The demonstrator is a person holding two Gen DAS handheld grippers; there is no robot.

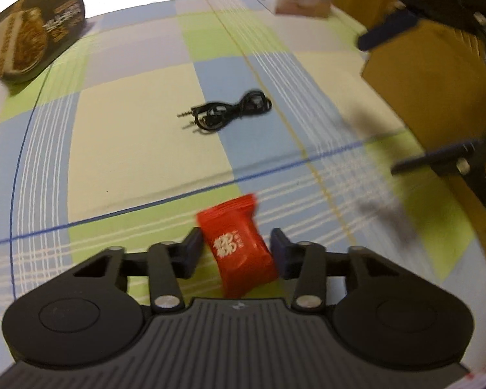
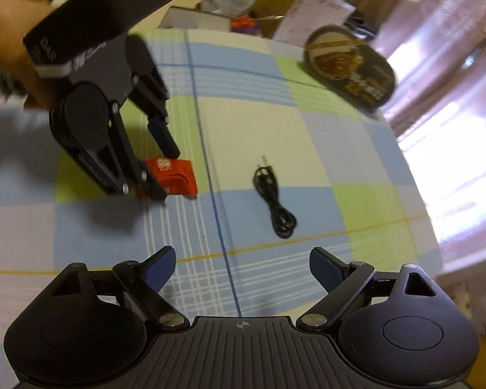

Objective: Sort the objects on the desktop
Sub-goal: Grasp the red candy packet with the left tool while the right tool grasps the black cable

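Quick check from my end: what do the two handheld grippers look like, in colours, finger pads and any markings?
Both are matte black plastic. The left gripper and right gripper each have a ribbed body, two round side discs, silver pivot screws and dark blue finger pads. The right wrist view shows white lettering on the left gripper's housing, too blurred to read fully.

packet (image 1: 239,246) between left tool (image 1: 236,249) fingers | cable (image 1: 226,113) beyond on tablecloth (image 1: 129,129)

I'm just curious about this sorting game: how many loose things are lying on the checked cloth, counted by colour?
Red: 1, the candy packet between the left gripper's fingers.
Black: 2, the coiled audio cable and the oval noodle tub at the cloth's far edge.
Total: 3.
The brown cardboard box beside them is not counted.
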